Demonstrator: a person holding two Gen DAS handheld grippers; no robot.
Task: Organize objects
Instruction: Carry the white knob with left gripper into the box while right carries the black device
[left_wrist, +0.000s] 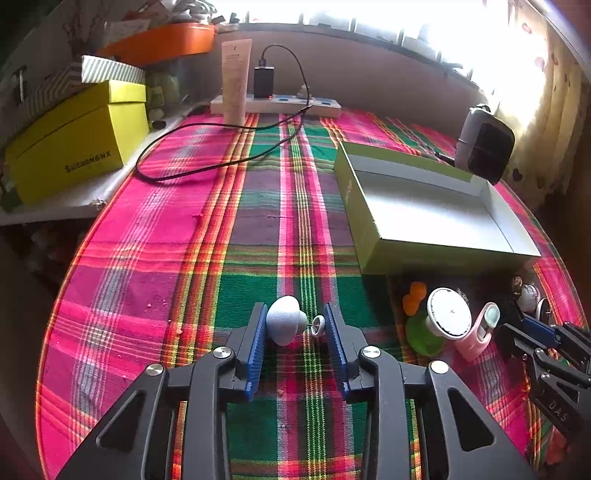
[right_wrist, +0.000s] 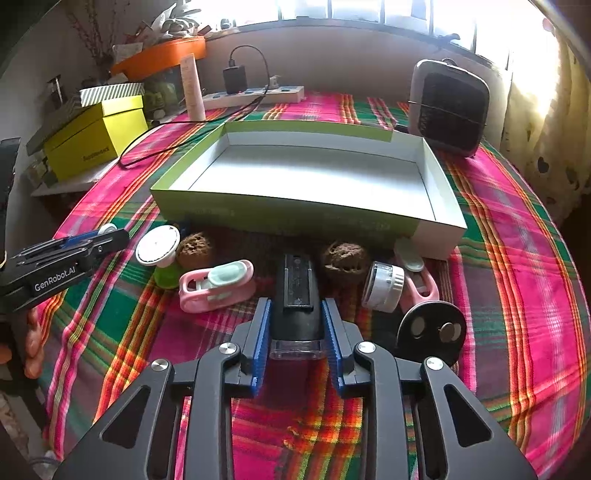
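My left gripper (left_wrist: 295, 319) is open around a pale blue mushroom-shaped keychain (left_wrist: 284, 320) with a small metal ring, lying on the plaid cloth; the pads do not touch it. My right gripper (right_wrist: 295, 314) is shut on a black flashlight-like device (right_wrist: 296, 302) with a clear lens end. An empty green-sided open box (right_wrist: 310, 173) lies just beyond; it also shows in the left wrist view (left_wrist: 428, 210). Small items sit in front of it: a pink clip (right_wrist: 216, 284), a white round lid on a green base (right_wrist: 158, 245), two brown walnuts (right_wrist: 345, 258), a white jar (right_wrist: 384, 286), a black disc (right_wrist: 430, 330).
A dark speaker (right_wrist: 448, 109) stands behind the box at right. A power strip (left_wrist: 275, 103) with charger and black cable (left_wrist: 207, 147), a beige tube (left_wrist: 236, 81) and yellow boxes (left_wrist: 74, 147) line the far left. The table edge curves at left and right.
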